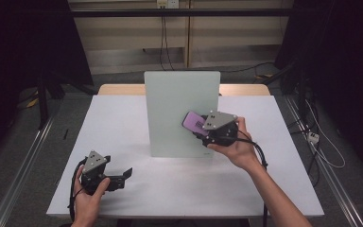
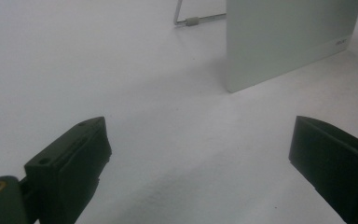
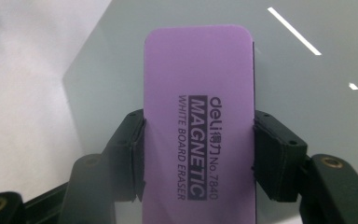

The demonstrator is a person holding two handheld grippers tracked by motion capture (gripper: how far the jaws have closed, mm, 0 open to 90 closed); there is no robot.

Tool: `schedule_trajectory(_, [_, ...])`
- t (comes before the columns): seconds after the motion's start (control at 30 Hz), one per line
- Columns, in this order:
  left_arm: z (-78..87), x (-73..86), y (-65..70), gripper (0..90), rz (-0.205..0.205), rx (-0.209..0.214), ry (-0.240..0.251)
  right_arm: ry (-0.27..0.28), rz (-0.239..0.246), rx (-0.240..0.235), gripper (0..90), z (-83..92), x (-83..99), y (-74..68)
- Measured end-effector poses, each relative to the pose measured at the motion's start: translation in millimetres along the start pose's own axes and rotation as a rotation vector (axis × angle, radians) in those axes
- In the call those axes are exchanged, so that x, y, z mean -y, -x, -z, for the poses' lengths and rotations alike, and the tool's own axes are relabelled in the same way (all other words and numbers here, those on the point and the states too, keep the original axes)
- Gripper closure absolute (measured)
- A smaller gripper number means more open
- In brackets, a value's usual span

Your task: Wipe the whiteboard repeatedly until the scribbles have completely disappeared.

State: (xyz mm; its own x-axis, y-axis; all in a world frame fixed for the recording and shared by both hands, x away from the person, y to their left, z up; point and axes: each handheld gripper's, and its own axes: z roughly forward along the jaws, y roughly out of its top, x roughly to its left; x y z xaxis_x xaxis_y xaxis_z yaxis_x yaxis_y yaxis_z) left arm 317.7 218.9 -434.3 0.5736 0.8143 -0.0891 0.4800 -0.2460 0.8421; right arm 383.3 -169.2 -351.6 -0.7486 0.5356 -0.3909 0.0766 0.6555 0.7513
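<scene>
While its 2 long edges sit pinched between black jaws, the purple eraser (image 3: pixel 199 126) hangs against the upright whiteboard's (image 1: pixel 170 109) face, near the right edge. Printed text on it reads "MAGNETIC WHITE BOARD ERASER". Gripping it is the right hand-held gripper (image 1: pixel 199 125), raised off the counter (image 1: pixel 123 123). Well apart, at the near left, the left hand-held gripper (image 1: pixel 123 176) rests low with jaws spread wide and nothing between them.

Left gripper (image 1: pixel 125 174) rests low, jaws wide apart; right gripper (image 1: pixel 196 126) raised, jaws clamped.
</scene>
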Motion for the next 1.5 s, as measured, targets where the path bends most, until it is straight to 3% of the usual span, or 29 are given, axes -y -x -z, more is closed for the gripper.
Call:
schedule_trajectory(0.3, [-0.2, -0.5, -0.3, 5.0, -0.007, 0.005, -0.008, 0.052, -0.026, 0.095, 41.7, 18.6, -16.8, 26.8])
schedule_trajectory(0.43, [0.4, -0.1, -0.2, 5.0, -0.004, 0.000, 0.001, 0.037, -0.005, 0.100, 41.8, 16.1, -13.7, 21.2])
schedule_trajectory(0.87, [-0.4, -0.7, 0.2, 5.0, -0.010, 0.006, -0.008, -0.081, 0.055, -0.096, 41.6, -22.5, 33.1, -38.5])
schedule_trajectory(1.03, [0.0, -0.7, 0.1, 5.0, -0.009, 0.005, -0.006, -0.081, 0.029, -0.141, 41.6, -30.8, 36.3, -44.3])
schedule_trajectory(1.5, [-1.5, -1.2, 1.5, 5.0, -0.012, 0.006, -0.010, -0.080, 0.057, -0.214, 41.5, -57.2, 22.2, -62.3])
